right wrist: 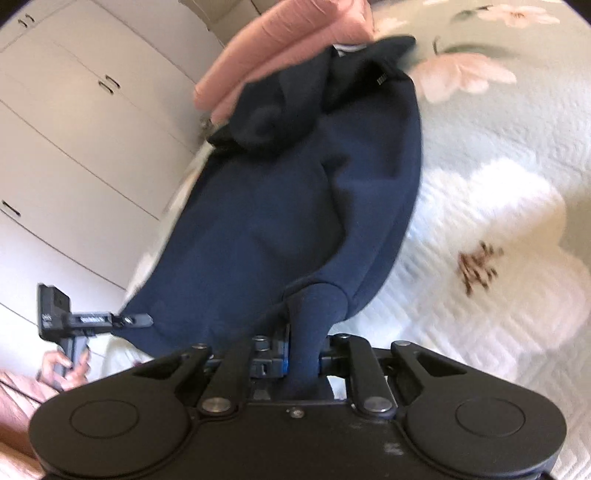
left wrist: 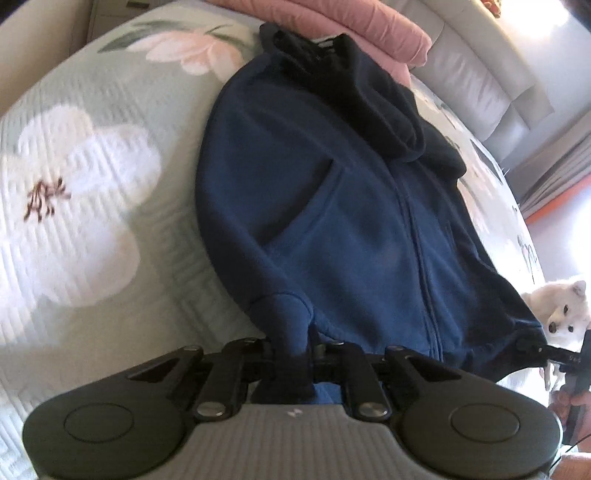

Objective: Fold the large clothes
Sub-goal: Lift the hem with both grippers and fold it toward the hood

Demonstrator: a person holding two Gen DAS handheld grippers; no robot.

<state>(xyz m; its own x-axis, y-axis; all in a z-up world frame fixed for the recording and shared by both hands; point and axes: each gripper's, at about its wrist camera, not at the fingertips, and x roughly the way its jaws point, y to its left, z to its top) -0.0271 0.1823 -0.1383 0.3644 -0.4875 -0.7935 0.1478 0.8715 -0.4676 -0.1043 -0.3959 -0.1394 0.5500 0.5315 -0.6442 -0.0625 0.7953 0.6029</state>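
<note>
A navy blue zip hoodie [left wrist: 332, 206] lies lengthwise on the floral bedspread [left wrist: 81, 177], its hood at the far end. My left gripper [left wrist: 291, 350] is shut on the near left corner of its hem. My right gripper [right wrist: 304, 350] is shut on the other near hem corner of the hoodie [right wrist: 295, 206]. Both pinched corners bunch up between the jaws. The right gripper also shows at the right edge of the left wrist view [left wrist: 532, 345], and the left gripper at the left of the right wrist view [right wrist: 140, 320].
A folded pink blanket [left wrist: 332, 26] lies beyond the hood. A white dog [left wrist: 565, 310] stands beside the bed at the right. White wardrobe doors [right wrist: 74, 147] stand past the bed. A padded headboard [left wrist: 480, 74] runs along the far right.
</note>
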